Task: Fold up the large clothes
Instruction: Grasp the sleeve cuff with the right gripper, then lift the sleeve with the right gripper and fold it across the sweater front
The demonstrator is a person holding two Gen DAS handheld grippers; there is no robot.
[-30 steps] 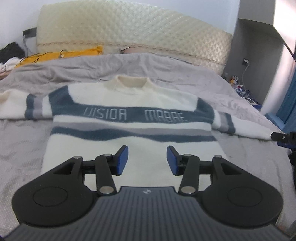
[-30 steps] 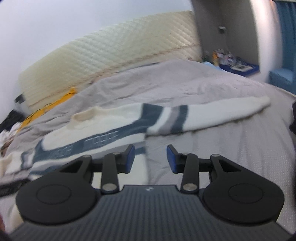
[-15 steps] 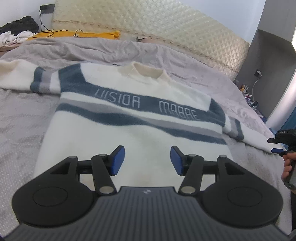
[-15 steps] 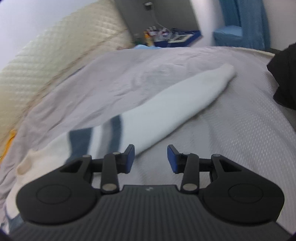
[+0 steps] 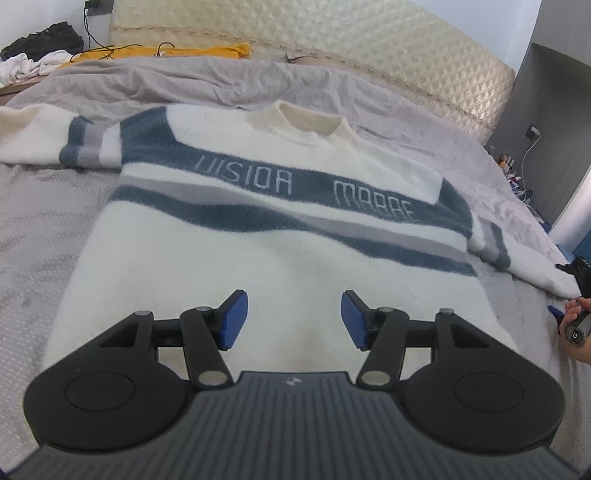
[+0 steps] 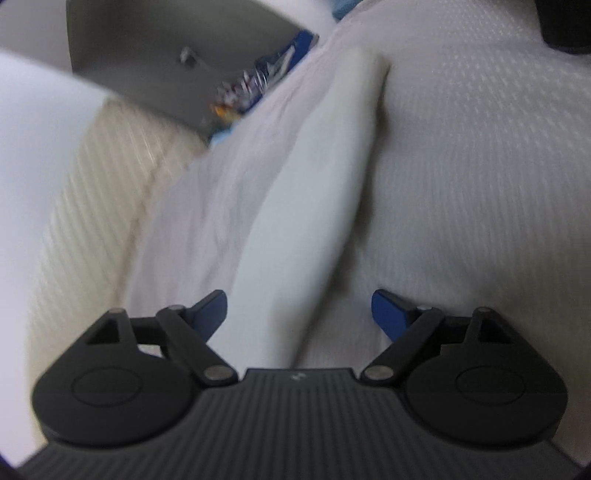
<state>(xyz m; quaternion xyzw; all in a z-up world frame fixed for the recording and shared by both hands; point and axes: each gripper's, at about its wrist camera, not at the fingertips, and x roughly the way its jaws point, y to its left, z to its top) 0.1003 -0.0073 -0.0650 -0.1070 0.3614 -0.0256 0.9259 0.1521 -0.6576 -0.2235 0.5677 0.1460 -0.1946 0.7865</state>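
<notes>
A cream sweater (image 5: 280,258) with blue and grey stripes lies flat, front up, on the grey bedspread (image 5: 44,206), both sleeves spread out sideways. My left gripper (image 5: 293,314) hovers open over the sweater's lower body with nothing between its blue pads. In the right wrist view, which is blurred, the right sleeve (image 6: 314,192) runs away from me to its cuff. My right gripper (image 6: 299,310) is low over that sleeve, its jaws opening wide; the sleeve lies between them but the pads do not press it. A hand (image 5: 572,321) holding that gripper shows at the right edge.
A quilted cream headboard (image 5: 369,48) stands behind the bed. A yellow cloth (image 5: 166,51) and a pile of clothes (image 5: 37,55) lie at the back left. A grey cabinet (image 5: 546,129) with cables stands at the right. Something dark (image 6: 565,22) sits beyond the cuff.
My left gripper has sunk closer to the sweater and its jaws stand a little wider. My right gripper rolled, swept out along the right sleeve, dropped low, and opened wide.
</notes>
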